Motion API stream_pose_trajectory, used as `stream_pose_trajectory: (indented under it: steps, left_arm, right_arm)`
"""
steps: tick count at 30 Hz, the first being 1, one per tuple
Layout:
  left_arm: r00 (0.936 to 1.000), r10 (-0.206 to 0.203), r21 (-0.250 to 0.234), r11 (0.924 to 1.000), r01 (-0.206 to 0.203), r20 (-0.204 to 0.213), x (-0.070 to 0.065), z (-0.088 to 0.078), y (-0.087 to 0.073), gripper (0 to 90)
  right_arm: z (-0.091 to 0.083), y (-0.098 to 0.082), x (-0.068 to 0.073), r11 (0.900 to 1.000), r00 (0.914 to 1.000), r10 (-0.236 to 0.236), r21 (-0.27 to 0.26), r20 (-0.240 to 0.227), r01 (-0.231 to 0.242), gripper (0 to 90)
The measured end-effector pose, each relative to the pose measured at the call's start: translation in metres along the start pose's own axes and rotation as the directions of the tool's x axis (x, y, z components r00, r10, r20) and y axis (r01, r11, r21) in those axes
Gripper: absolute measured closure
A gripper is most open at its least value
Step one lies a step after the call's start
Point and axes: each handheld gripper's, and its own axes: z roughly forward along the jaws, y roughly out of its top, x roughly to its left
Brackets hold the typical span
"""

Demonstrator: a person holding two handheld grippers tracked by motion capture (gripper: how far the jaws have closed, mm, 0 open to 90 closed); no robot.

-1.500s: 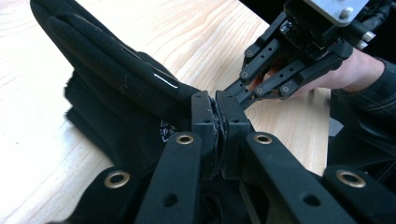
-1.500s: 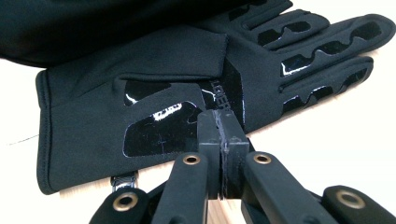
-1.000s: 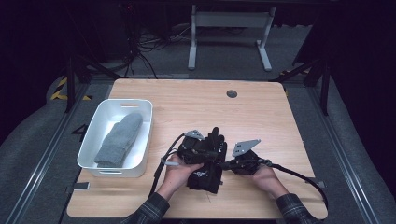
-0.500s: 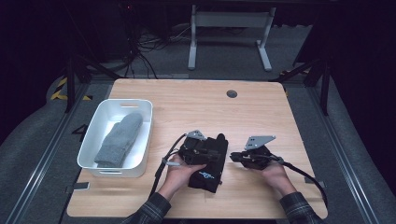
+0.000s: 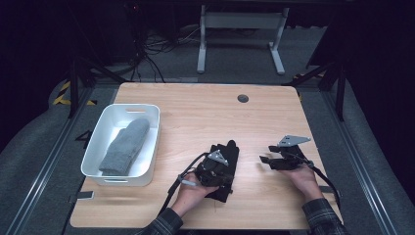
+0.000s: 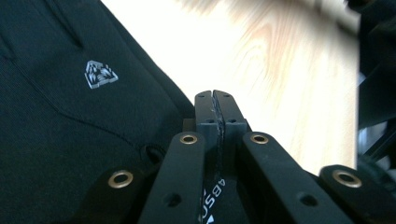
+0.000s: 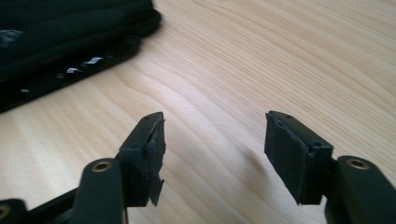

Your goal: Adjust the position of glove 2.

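Since a second ago, the right gripper [image 5: 266, 160] has pulled away from the black glove [image 5: 226, 155] toward the table's right side, and its jaws have just been opening with nothing between them. The left gripper [image 5: 226, 172] has shifted a little and remains on the glove.

In the high view, the left gripper's body covers the middle of the glove, so its jaw tips and the exact spot they pinch are hidden there; the glove's near end is partly under the left hand [image 5: 188, 193]. In the left gripper view the far edge of the wooden table [image 6: 299, 70] is blurred and overexposed, and the glove [image 6: 70, 116] is cut off at the frame's left. There the left gripper [image 6: 215, 95] has its jaws pressed together at the glove's edge; whether fabric sits between the pads is hard to make out.

In the right gripper view, the right gripper [image 7: 214, 122] stands moderately wide over bare table, with the glove [image 7: 70, 32] well apart at upper left.

The glove lies near the table's front centre, beside a white bin [image 5: 151, 139] holding a grey mitten [image 5: 125, 147].
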Motion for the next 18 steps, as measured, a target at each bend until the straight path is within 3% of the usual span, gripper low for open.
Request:
stream_pose_trajectory:
  steps: [2,6,12,18]
  left_arm:
    - [0.9998,0.013,0.021,0.9997,-0.013,-0.018,-0.001,-0.001,-0.001,89.8]
    - [0.9983,0.028,0.044,0.9987,-0.025,-0.051,-0.001,-0.004,-0.003,89.8]
    - [0.9962,0.03,0.074,0.997,-0.024,-0.082,0.002,-0.013,-0.007,89.8]
    - [0.9916,0.037,0.093,0.9953,-0.025,-0.124,0.006,-0.022,-0.011,89.8]
  right_arm:
    - [-0.001,-0.003,-0.006,1.0,0.9991,0.012,-0.009,0.04,-0.011,34.6]
    - [0.0,-0.006,-0.01,1.0,0.9969,0.017,-0.009,0.077,-0.017,32.4]
    - [0.005,-0.007,-0.008,1.0,0.9953,-0.012,0.01,0.096,0.011,30.2]
    - [0.005,-0.009,-0.011,1.0,0.9958,0.002,0.0,0.091,-0.002,29.9]
